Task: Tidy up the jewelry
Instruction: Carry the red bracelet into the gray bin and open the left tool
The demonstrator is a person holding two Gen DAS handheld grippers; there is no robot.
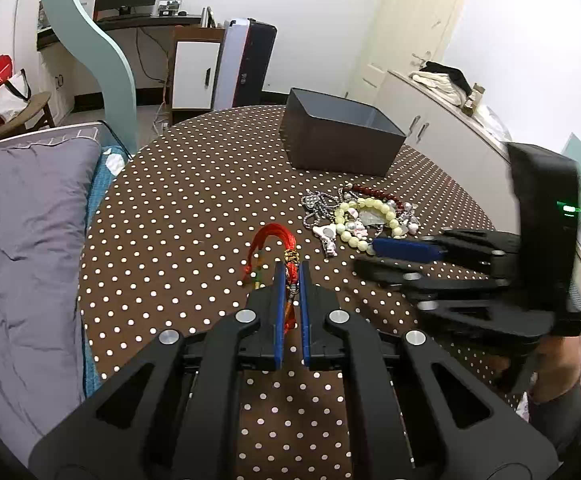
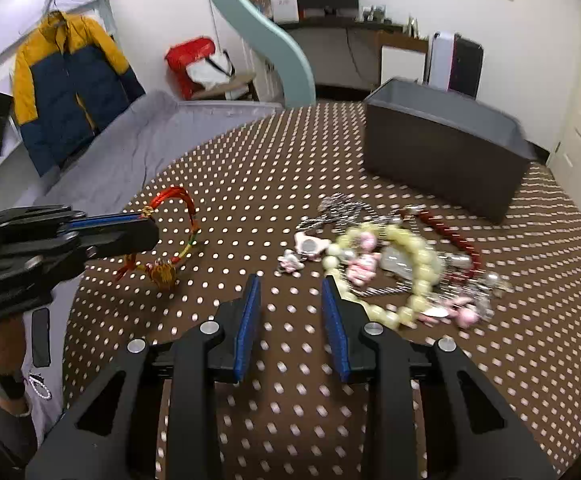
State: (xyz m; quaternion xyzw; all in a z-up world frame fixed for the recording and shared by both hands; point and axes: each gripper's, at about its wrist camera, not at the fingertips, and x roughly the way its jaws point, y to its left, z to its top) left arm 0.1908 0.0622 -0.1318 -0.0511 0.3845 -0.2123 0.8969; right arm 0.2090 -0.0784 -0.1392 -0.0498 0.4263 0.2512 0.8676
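Dark grey open rectangular box (image 1: 342, 136) stands at the table's far side. Tangled bead-and-chain jewelry pile (image 2: 394, 264) lies near it. Left gripper (image 1: 291, 276) pinches red woven cord bracelet (image 1: 266, 248); right gripper (image 2: 290, 288) spread, empty. Next, probably: carry bracelet over box, release.

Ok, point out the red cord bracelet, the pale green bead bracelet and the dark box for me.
red cord bracelet (image 2: 188, 210): right wrist view, on its red loop.
pale green bead bracelet (image 1: 386, 209): left wrist view, on a bead along its far side.
dark box (image 1: 338, 148): left wrist view, on its front wall.

red cord bracelet (image 1: 268, 248) apart, beaded jewelry heap (image 1: 360, 218) beside box (image 1: 340, 136)
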